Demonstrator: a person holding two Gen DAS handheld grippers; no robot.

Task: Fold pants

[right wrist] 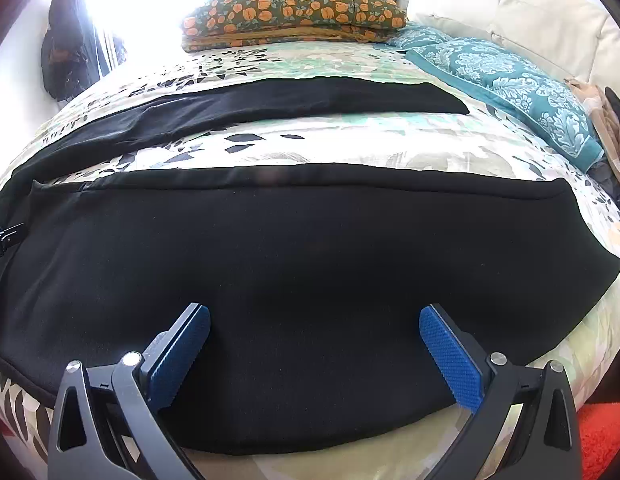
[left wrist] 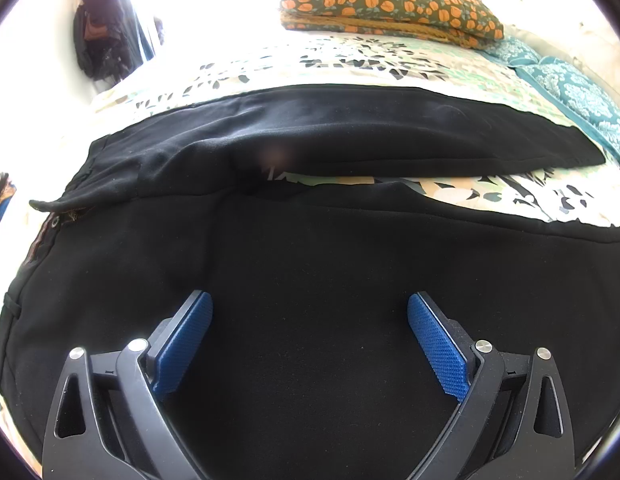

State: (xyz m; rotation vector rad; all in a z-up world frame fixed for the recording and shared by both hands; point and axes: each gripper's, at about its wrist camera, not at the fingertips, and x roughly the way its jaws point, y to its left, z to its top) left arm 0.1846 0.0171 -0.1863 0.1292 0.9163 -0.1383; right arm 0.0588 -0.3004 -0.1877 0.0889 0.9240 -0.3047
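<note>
Hovering over black pants (left wrist: 310, 264) spread flat on bed (right wrist: 350, 148): L gripper (left wrist: 308, 300) & R gripper (right wrist: 314, 314) both gaped wide, gripped nothing; near leg at bed's front edge.

The pants (left wrist: 310, 264) are running off the bottom and right edges of the left wrist view, and their waist end is running off the left edge of the right wrist view (right wrist: 110, 248). A blurred pinkish patch (left wrist: 276, 156) is sitting in the gap between the two legs, too smeared to identify. The window (right wrist: 150, 0) is washing out to white, and dark items (right wrist: 64, 40) hanging beside it are staying too dim to tell apart.
</note>
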